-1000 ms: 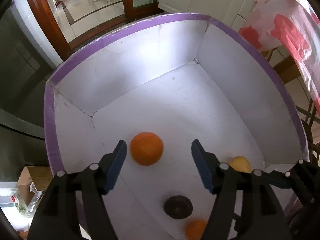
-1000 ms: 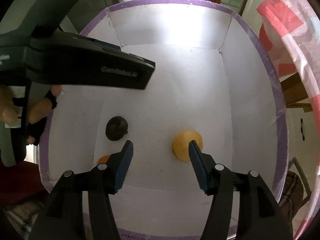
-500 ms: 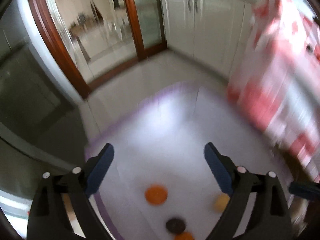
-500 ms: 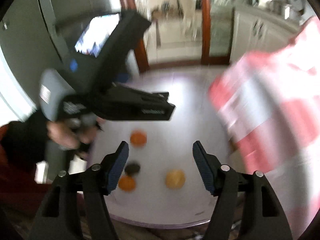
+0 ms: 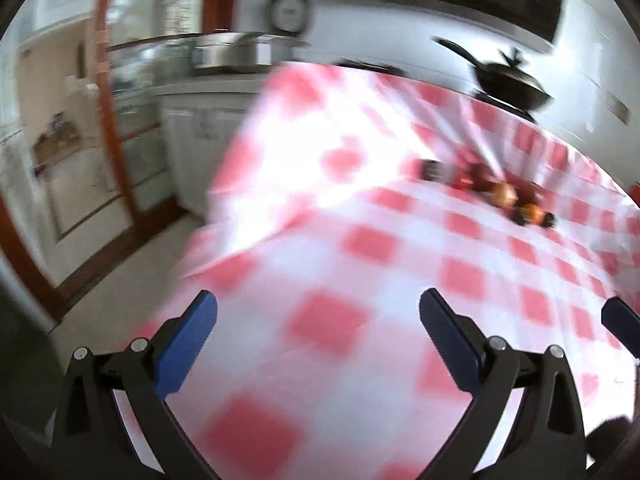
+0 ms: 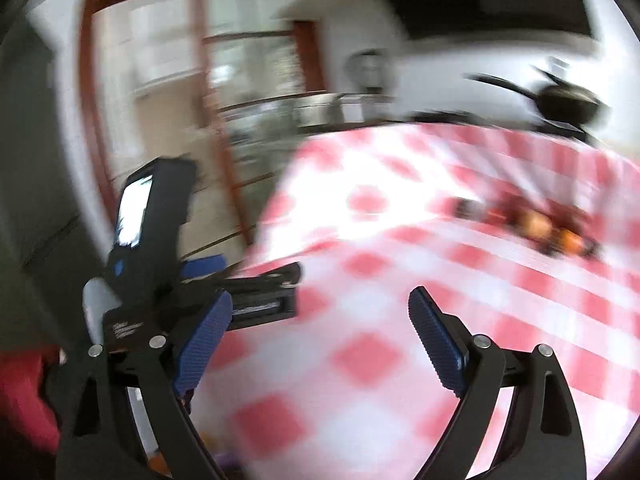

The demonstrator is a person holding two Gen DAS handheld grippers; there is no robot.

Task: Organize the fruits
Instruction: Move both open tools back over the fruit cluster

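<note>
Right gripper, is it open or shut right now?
Open, jaws still opening: the right gripper shows only checked tablecloth between its blue pads, nothing held.

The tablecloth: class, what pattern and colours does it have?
The tablecloth is red-and-white check, clearest in the left wrist view.

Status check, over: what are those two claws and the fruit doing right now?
Left gripper and right gripper opening, nothing between them. Fruit pile far across checkered tablecloth. Path clear.
</note>
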